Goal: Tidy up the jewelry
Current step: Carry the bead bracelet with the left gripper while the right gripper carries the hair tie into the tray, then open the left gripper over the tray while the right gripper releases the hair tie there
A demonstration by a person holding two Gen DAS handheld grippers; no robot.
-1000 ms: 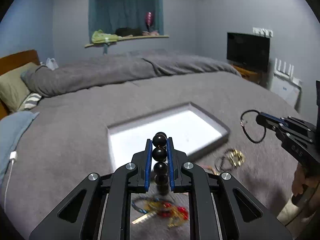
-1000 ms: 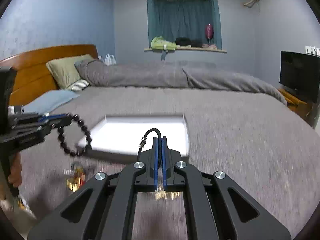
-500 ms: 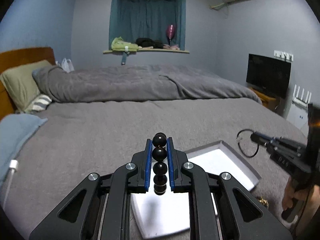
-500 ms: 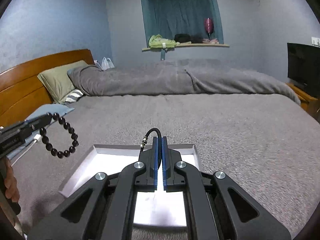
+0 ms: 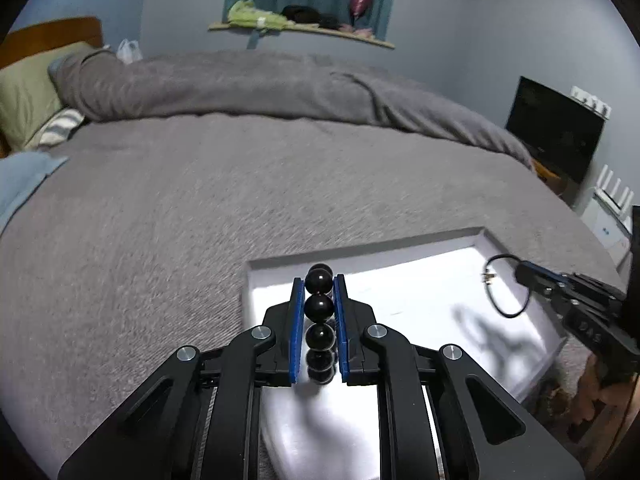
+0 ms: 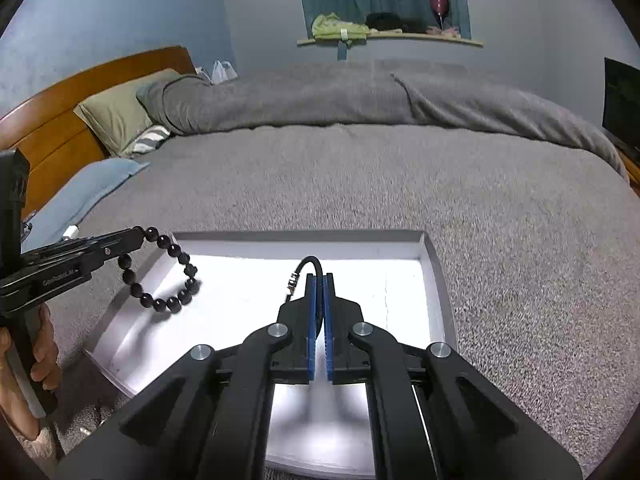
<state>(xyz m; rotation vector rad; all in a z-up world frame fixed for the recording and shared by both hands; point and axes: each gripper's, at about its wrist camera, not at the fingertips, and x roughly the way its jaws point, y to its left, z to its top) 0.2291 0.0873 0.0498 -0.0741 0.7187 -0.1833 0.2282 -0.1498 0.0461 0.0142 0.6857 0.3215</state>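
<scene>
L gripper (image 5: 319, 292) is pinching a black bead bracelet (image 5: 319, 307) – blue pads sitting narrowly apart w/ the beads stacked in a line between them, pressing on both sides. In the R wrist view that same bracelet is hanging as a loop off the L gripper's tip, dangling just over the left edge of the white tray (image 6: 434, 264), not resting on the floor of it as far as can be told. A hand (image 6: 38, 344) is wrapping the L gripper's handle at the far left of that view. Tray is sitting on the grey bedspread (image 6: 360, 184), bright inside; both grippers are hovering over it. R gripper (image 6: 319, 280) is pressed together – pads nearly touching, clamping a thin black cord bracelet (image 6: 310, 264) w/ a small metal clasp, cord arching up out of the tips. In the L wrist view the cord is hanging as a loop over the tray's right part, casting a shadow on the white floor below.
</scene>
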